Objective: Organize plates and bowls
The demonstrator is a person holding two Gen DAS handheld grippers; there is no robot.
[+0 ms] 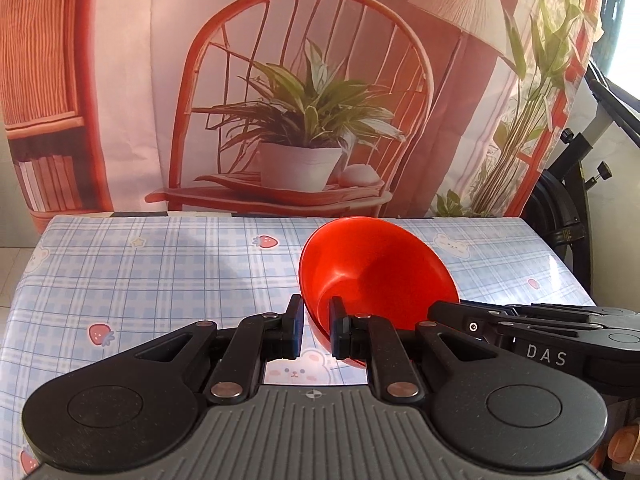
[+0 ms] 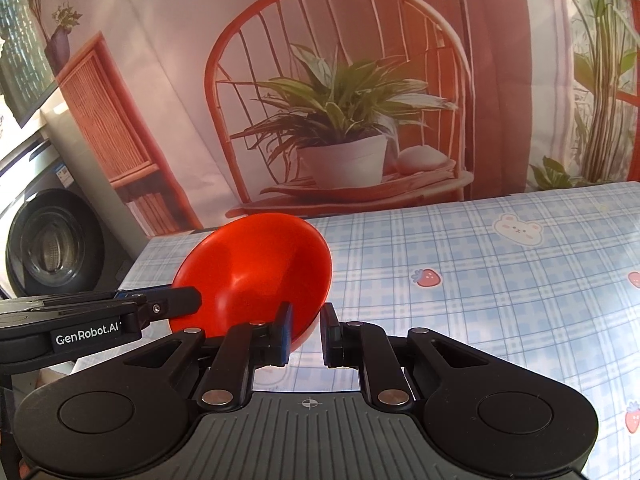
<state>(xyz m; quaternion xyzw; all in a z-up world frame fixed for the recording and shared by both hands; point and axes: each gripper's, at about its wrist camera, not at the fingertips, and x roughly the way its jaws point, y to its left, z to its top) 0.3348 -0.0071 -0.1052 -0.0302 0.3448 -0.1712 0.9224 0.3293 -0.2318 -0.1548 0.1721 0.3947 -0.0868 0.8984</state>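
Two grippers straddle the glossy red plastic bowl (image 1: pixel 376 276), tilted above the plaid tablecloth (image 1: pixel 160 272): left gripper (image 1: pixel 316 330) and right gripper (image 2: pixel 306 334) each seem slightly parted around its rim. Handover underway, I judge; next, one releases.

Bowl (image 1: pixel 376 272) tilted above table (image 1: pixel 160 280), between left claw (image 1: pixel 316 330) and right claw (image 2: pixel 306 334).
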